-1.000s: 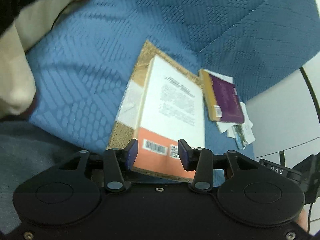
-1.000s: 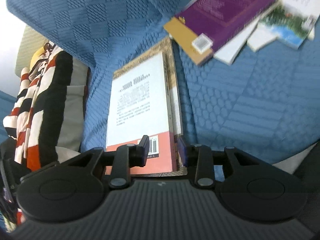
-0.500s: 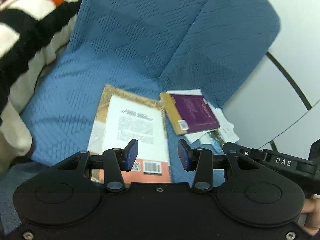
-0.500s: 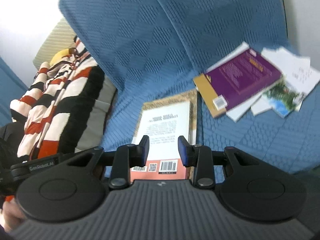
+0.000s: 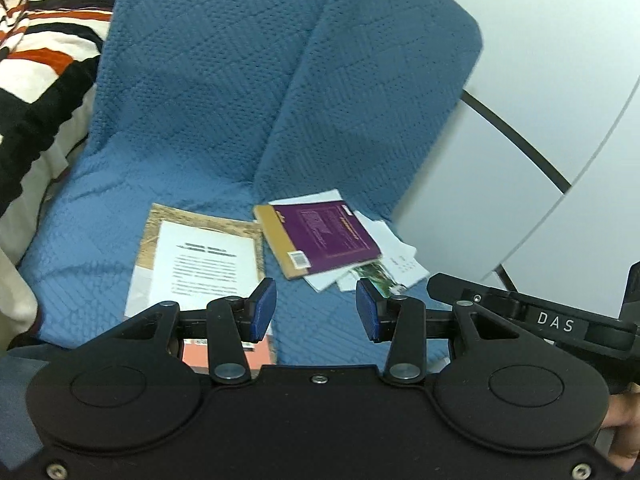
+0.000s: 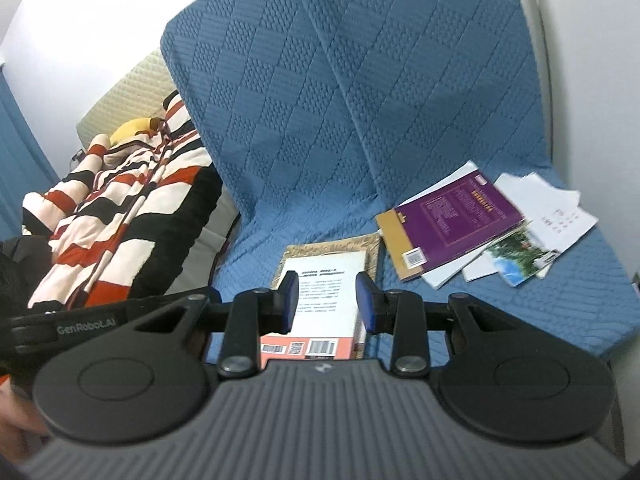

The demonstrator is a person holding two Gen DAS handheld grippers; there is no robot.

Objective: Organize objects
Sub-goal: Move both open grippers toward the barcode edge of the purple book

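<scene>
While both claws hang empty above the seat, settle which pile you build on before you go down. At the far left of the right wrist view lies a striped blanket (image 6: pixel 120 216); leave it alone. Lower centre of that view, the white book (image 6: pixel 324 292) with the orange foot lies flat on a tan one, on the blue cover (image 6: pixel 360 100) of the seat. Your right gripper (image 6: pixel 327 306) stands partly open with nothing between its jaws, lined up over that book's near end. To the right, mid frame, the purple book (image 6: pixel 456 220) sits askew on loose white papers (image 6: pixel 552 208) and a green photo booklet (image 6: pixel 520 256), its corner just beside the tan book.

In the left wrist view your left gripper (image 5: pixel 316 310) also stands partly open and empty, low in the frame between the two piles. I would judge the messy pile the one to square up. Come in low and flat at the purple book's spine edge, open wider first, and pinch only that cover, since the sheets beneath will likely slide. Keep the other claw clear.
</scene>
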